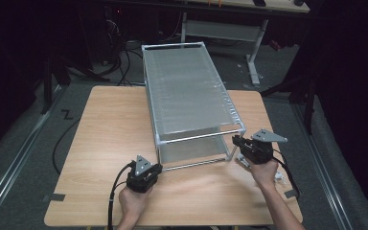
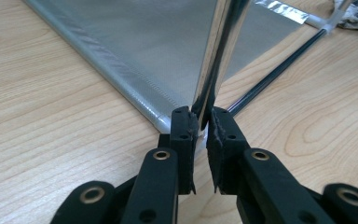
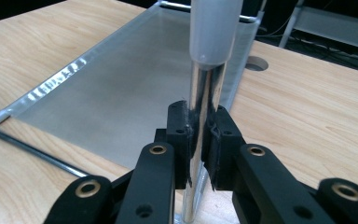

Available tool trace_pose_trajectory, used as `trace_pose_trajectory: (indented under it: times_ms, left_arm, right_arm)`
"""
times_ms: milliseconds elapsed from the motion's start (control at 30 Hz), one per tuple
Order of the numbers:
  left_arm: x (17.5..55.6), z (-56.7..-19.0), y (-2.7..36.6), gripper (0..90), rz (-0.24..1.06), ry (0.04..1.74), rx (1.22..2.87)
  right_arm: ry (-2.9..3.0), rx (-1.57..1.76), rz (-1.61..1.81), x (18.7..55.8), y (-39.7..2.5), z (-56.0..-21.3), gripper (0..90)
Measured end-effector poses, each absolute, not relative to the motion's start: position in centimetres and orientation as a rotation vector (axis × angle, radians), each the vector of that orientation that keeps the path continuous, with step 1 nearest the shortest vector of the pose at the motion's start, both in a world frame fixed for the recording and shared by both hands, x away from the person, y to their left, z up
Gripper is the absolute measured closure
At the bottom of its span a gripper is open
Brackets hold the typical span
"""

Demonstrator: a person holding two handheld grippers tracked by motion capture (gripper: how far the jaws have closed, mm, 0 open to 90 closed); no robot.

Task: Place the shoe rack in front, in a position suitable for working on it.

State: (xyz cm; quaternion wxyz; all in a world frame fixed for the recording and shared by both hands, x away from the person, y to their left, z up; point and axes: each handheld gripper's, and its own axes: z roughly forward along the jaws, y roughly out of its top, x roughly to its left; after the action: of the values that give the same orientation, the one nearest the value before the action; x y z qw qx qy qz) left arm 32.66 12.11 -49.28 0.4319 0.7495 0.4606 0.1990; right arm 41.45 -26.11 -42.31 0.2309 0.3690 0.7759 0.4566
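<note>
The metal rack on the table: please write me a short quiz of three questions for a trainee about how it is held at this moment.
1. True or false: the left gripper is shut on a front post of the rack.
2. What does the right gripper hold?
A. a loose cable
B. the other front post of the rack
C. the table edge
3. Fill in the missing word: the rack stands on a ______ table.

Key:
1. True; the jaws close on the shiny post near its foot.
2. B
3. wooden
</note>
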Motion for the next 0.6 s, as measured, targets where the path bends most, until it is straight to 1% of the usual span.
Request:
trace_pose_trajectory:
  times_ms: [600]
  left_arm:
    - [34.0,-49.3,14.3,80.8,0.504,1.220,1.826]
  right_arm:
    - [2.215,0.932,1.280,39.9,-24.7,-42.1,81.4]
